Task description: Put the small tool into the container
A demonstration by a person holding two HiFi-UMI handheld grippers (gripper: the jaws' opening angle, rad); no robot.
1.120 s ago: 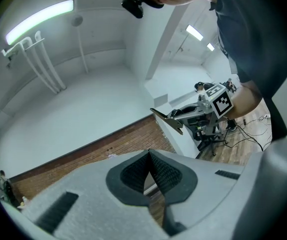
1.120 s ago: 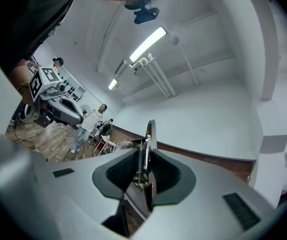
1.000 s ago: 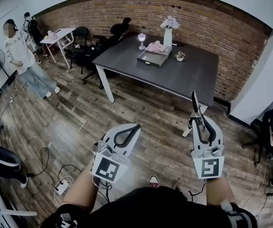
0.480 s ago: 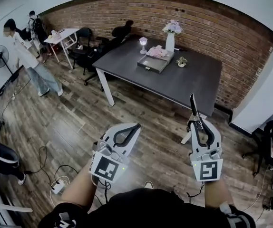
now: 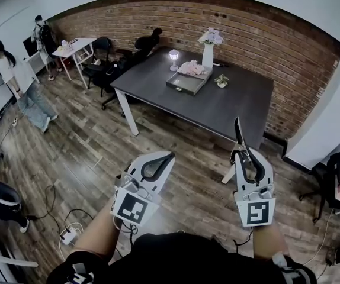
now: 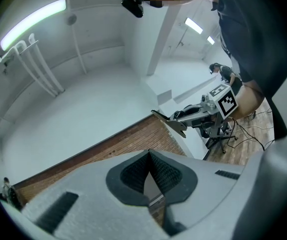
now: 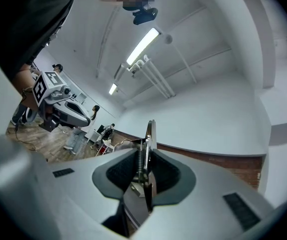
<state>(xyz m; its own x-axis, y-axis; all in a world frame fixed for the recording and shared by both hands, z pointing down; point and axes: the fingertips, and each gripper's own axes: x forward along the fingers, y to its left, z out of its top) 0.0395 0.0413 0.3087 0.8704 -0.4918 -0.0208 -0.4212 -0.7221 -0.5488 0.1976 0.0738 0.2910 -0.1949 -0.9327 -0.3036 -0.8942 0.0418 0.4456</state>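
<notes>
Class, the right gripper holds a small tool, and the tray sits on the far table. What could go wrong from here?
1. The small tool sticks far out past the fingers of the right gripper, so it may pivot or slip on the way.
2. The tray stands close to the vase and the lamp. The tool could knock either one when lowered.

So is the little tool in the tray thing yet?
Not yet. Picking up looks done: the right gripper is clamped on the small tool. The left gripper is shut with nothing in it. Left to do: getting to the grey container on the table across the room and putting the tool in.
</notes>
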